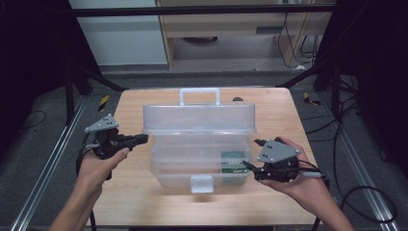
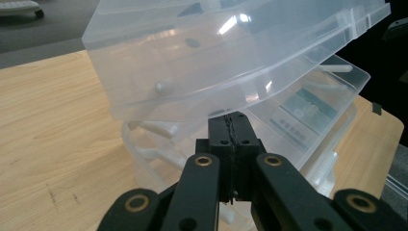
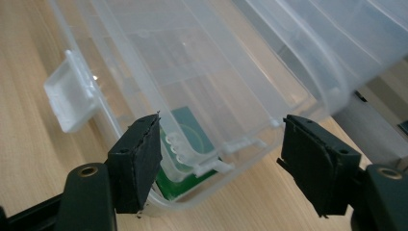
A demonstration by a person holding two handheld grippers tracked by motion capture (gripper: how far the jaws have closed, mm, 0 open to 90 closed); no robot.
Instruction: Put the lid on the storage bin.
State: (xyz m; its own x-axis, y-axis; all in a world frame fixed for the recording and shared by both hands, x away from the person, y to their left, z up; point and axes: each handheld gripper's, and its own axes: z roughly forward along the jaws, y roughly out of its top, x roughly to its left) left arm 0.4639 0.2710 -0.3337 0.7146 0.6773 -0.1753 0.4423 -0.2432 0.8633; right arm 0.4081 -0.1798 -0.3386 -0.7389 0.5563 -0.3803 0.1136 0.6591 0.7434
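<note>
High view: your clear plastic box (image 1: pixel 199 144) sits mid-worktop (image 1: pixel 130 192), lid raised; left gripper (image 1: pixel 142 138) at the lid's left end, right gripper (image 1: pixel 252 166) at the box's right end.
Left gripper view: your jaws pressed together, empty, tips under the lid edge.
Right gripper view: your jaws apart, astride the box corner, pads clear.

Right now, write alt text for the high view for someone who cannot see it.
A clear plastic box sits on a wooden table, its lid raised. The shut left claw touches the lid's left end; the open right claw is at the box's right end, near a green card inside.
</note>
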